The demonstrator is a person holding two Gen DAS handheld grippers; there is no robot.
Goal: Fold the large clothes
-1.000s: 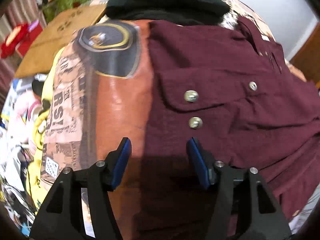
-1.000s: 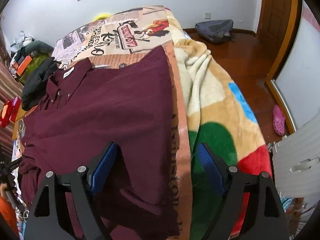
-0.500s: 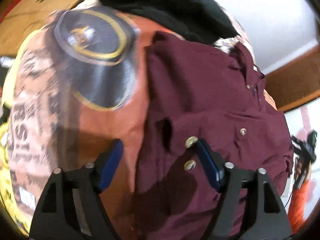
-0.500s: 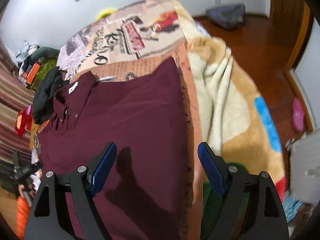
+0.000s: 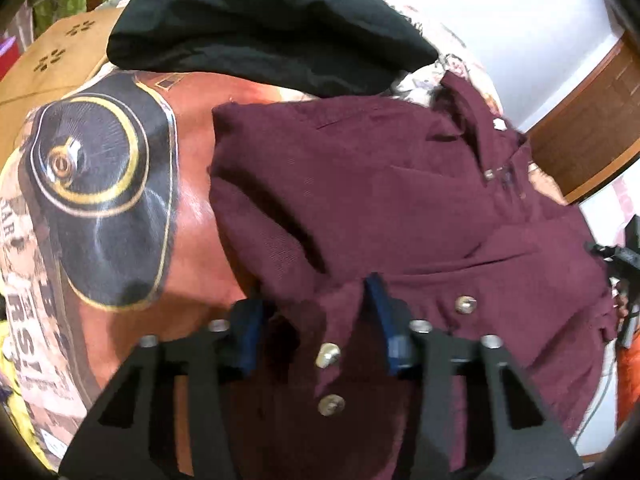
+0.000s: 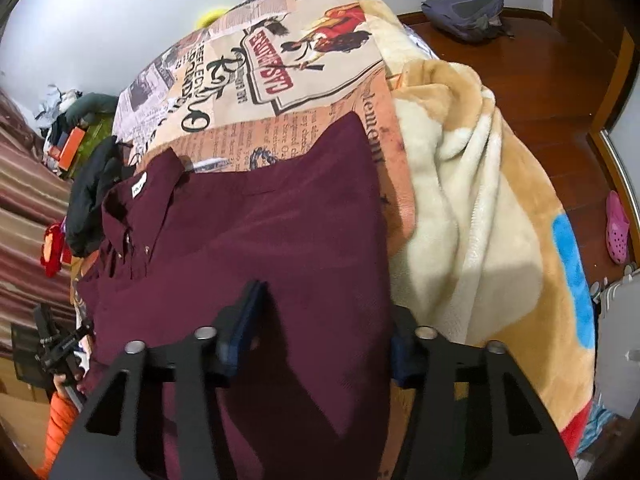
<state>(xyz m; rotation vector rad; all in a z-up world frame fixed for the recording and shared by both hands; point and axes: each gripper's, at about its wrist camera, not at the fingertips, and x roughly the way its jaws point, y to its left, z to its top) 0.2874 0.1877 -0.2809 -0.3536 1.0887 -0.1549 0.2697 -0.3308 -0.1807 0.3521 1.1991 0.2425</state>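
The left claw [image 5: 316, 312] has just been closing and now stands fairly narrow, with a raised fold of the maroon shirt [image 5: 380, 184] bunched between its blue pads [image 5: 378, 300] near the metal snap buttons [image 5: 328, 354]; whether the pads truly pinch the cloth cannot be told. The right claw [image 6: 320, 328] has likewise just been narrowing, straddling the shirt's right edge, its right pad [image 6: 400, 352] partly hidden behind the fabric, so a grip is unclear. The shirt lies spread, collar at the far side, on a bed with a newspaper-print cover [image 6: 280, 64]. A black garment [image 5: 260, 24] lies beyond the collar, a plush blanket [image 6: 480, 200] to the right, a backpack [image 6: 464, 12] on the wooden floor [image 6: 560, 80].
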